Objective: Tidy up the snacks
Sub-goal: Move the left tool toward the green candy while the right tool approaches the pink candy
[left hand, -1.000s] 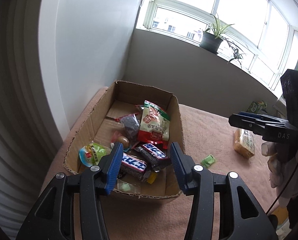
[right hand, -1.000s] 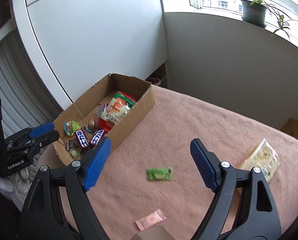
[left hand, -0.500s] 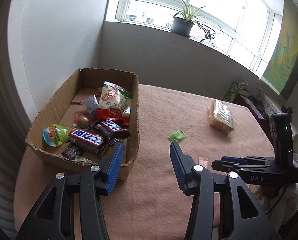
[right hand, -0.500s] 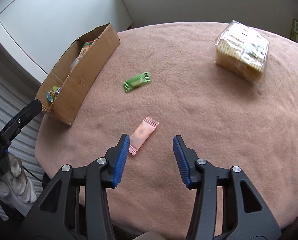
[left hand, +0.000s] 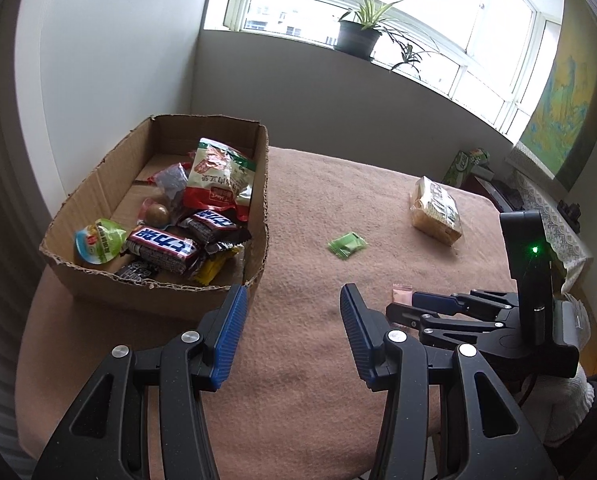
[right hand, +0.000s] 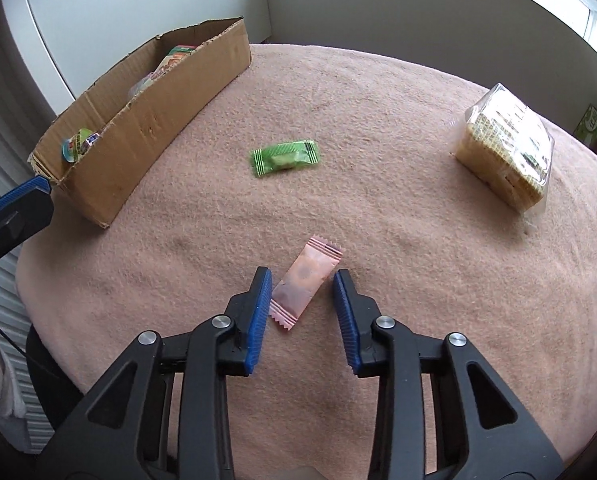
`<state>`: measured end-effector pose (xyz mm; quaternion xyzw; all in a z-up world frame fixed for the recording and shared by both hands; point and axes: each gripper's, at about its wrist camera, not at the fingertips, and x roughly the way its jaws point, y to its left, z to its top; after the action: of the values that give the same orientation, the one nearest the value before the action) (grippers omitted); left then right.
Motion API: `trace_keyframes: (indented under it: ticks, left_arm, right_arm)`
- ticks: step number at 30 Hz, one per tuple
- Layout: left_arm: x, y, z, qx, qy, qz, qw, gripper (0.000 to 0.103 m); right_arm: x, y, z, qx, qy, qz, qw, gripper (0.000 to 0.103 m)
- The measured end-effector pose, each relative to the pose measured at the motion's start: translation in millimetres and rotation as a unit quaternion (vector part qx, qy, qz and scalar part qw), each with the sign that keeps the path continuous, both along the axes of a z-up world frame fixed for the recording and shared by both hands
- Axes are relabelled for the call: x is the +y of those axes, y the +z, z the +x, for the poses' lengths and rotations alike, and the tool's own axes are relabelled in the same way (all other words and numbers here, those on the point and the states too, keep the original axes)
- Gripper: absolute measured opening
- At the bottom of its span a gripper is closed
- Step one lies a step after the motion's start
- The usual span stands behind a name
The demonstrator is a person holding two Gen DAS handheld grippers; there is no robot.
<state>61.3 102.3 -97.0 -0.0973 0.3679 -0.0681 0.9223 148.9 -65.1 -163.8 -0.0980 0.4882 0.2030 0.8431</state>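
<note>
Right tongs (right hand: 300, 296) lowered over the small pink foil-wrapped candy (right hand: 304, 286) lying on the pink fleece-covered tabletop (right hand: 378, 184); a second ago they were held high and spread wide, with the candy only at the bottom edge of view. The jaws are closing now, much narrowed, the candy lying diagonally between them; the left blue pad looks to be just meeting the wrapper's lower end, the right pad is not yet on it, so no grip is counted. Left tongs (left hand: 290, 336) are held partly open and empty above the tabletop, just beside the near corner of the open brown cardboard box (left hand: 138, 300); a second ago they were looking straight down into the box. The box already holds several snacks, among them 2 dark chocolate bars with blue labels (left hand: 162, 246) and a white-and-red printed bag (left hand: 218, 180). 3 items are left out on the tabletop: the pink candy, a green wrapped candy (right hand: 285, 157) between it and the box, and a clear pack of pale crackers (right hand: 506, 148) well apart to the right. Judged: pick-up of the pink candy is under way, transfer to the box to follow.
</note>
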Motion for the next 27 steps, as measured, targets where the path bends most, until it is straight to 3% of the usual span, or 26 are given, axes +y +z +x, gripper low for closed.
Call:
trace_keyframes:
  ticks: [15, 22, 27]
  left_arm:
    - [-63.1, -9.9, 42.6, 0.022, -0.075, 0.030, 0.9965, 0.047]
    - [-81.2, -25.1, 85.2, 0.046, -0.087, 0.025, 0.9948, 0.046]
    - [-80.0, -35.5, 111.0, 0.058, -0.069, 0.020, 0.9957, 0.046]
  right_arm:
    - [-51.5, 3.7, 32.3, 0.003, -0.006, 0.007, 1.000, 0.027]
    - [-68.1, 3.3, 37.4, 0.004, 0.001, 0.017, 1.000, 0.027]
    - [-75.4, 2.8, 38.6, 0.008, 0.006, 0.032, 0.999, 0.027]
